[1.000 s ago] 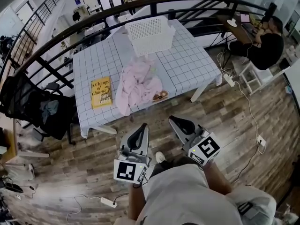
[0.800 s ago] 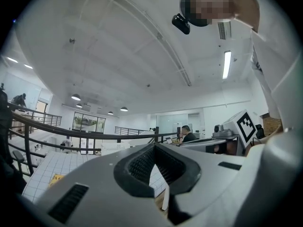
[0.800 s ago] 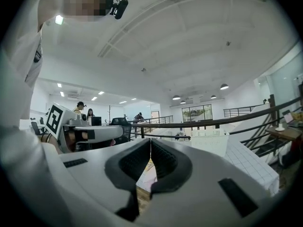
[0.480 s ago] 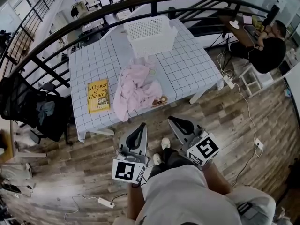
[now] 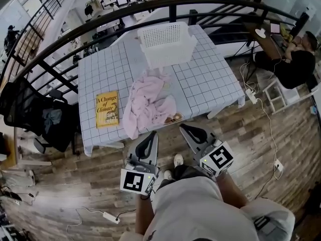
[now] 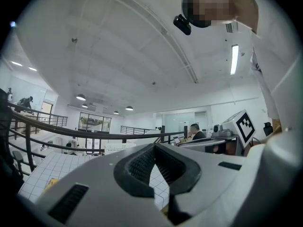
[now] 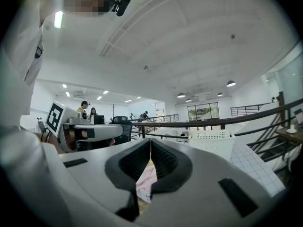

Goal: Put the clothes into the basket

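Note:
A pile of pink clothes (image 5: 147,102) lies on the near half of the table (image 5: 205,79) with the white checked cloth, one end hanging over the front edge. A white lattice basket (image 5: 168,43) stands at the table's far edge, with nothing showing inside it. My left gripper (image 5: 152,135) and right gripper (image 5: 184,128) are side by side just short of the front edge, both shut and holding nothing. The right gripper view has its shut jaws (image 7: 150,141) level, the pink clothes (image 7: 146,181) below them and the basket (image 7: 211,141) beyond. In the left gripper view the gripper (image 6: 154,146) is shut too.
A yellow book (image 5: 107,108) lies on the table's left part. A black curved railing (image 5: 100,19) runs behind the table. A dark chair with clothing (image 5: 35,117) stands at the left. A person (image 5: 296,59) sits at a desk far right. Cables and a power strip (image 5: 110,217) lie on the wooden floor.
Both grippers have come closer to the table's front edge, still shut. The clothes, basket and book lie as before.

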The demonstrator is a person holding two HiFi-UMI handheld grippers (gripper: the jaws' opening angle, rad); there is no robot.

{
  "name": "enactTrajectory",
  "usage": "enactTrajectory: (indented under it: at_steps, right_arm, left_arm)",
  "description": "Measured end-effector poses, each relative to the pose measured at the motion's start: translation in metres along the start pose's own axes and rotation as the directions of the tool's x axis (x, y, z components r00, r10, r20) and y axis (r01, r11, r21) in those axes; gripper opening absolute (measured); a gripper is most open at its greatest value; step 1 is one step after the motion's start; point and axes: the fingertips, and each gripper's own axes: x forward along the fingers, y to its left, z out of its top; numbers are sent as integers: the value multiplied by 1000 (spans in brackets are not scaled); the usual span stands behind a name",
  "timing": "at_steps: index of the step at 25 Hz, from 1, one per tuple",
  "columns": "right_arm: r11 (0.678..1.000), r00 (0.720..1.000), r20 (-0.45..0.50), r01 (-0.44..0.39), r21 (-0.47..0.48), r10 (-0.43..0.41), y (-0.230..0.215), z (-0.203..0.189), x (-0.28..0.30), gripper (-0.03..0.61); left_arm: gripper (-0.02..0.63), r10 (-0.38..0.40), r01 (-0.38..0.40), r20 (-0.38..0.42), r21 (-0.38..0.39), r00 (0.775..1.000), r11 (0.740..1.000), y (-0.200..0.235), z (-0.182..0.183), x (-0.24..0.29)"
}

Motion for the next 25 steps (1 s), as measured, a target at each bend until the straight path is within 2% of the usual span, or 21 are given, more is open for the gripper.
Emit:
enactTrajectory:
  at_steps: [9,25]
  right_arm:
    - [1000,1000,-9,-19,0,19,-34,1,10,17]
    - [1000,999,-27,-19,1,19,-69,-4,51,17]
  left_arm:
    - [3,31,-31,-5,12,1000,999,9,4,34]
    - [3,18,-18,-13,9,1000,1000,39,-2,76]
